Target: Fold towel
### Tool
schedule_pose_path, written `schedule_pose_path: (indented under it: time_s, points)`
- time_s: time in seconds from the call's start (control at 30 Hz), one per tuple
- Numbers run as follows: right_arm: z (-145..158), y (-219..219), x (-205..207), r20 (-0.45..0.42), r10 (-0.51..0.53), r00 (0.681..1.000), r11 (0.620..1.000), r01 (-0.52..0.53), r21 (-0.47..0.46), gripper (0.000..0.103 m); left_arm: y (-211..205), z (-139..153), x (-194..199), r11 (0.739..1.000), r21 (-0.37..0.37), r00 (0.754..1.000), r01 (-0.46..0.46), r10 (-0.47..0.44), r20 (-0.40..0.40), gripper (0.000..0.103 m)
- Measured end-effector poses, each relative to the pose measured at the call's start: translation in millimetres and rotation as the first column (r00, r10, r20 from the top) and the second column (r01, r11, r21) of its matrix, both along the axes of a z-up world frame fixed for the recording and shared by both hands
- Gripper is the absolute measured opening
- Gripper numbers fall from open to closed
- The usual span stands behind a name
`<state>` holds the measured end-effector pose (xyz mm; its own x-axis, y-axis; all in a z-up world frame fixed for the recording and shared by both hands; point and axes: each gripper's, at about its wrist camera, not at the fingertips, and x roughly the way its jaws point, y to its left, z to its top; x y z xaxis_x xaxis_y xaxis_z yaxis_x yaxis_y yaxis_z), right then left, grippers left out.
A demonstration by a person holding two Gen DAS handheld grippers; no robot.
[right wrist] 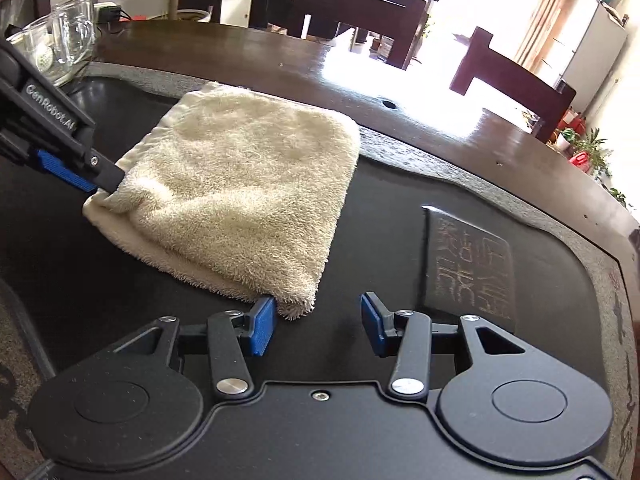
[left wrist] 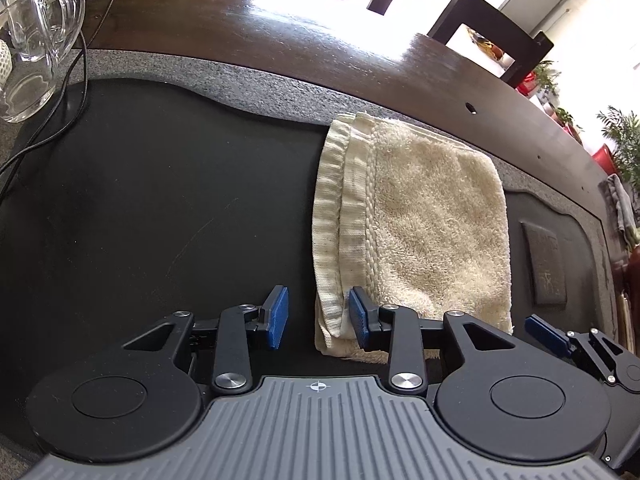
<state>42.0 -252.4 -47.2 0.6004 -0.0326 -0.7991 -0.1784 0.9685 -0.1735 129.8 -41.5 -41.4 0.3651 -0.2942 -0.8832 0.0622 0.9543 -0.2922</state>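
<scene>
Left of the towel [left wrist: 416, 216], your glass mugs [left wrist: 36, 36] and a cable [left wrist: 76, 92] sit at the table's [left wrist: 320, 52] far corner. The towel itself lies folded on the black mat [left wrist: 160, 200], stacked hems facing left. Your left gripper [left wrist: 318, 316] has its jaws spread, the right one touching the towel's near hem corner; drag it and the layers could slide apart. At the towel's near right corner, your right gripper [right wrist: 318, 326] also stands spread, its left jaw just touching the pile. Close there carelessly and you may pinch only the top layer, skewing the fold.
</scene>
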Motion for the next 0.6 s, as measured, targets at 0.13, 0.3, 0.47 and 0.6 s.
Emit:
schedule_pose_path:
  time_s: [0.13, 0.3, 0.47, 0.6]
  points:
    - [5.8, -4.2, -2.8, 0.017, -0.004, 1.000, 1.000, 0.004, 0.025, 0.049, 1.0, 1.1, -1.0, 1.000, 0.014, 1.000, -0.009, 0.009, -0.002, 0.037]
    - [9.0, -13.4, -6.5, 0.013, -0.015, 1.000, 0.998, 0.015, 0.066, 0.049, -1.2, 4.6, -5.5, 0.999, 0.037, 1.000, -0.010, 0.010, 0.014, 0.038]
    - [11.1, -16.0, -13.1, 0.010, -0.018, 1.000, 0.996, 0.017, 0.088, 0.054, -6.5, 10.5, -14.1, 0.997, 0.080, 0.999, -0.006, 0.002, 0.044, 0.042]
    - [15.2, -17.4, -21.2, 0.027, -0.015, 1.000, 0.995, 0.012, 0.101, 0.062, -9.2, 14.3, -21.9, 0.994, 0.105, 0.998, -0.007, 0.000, 0.067, 0.049]
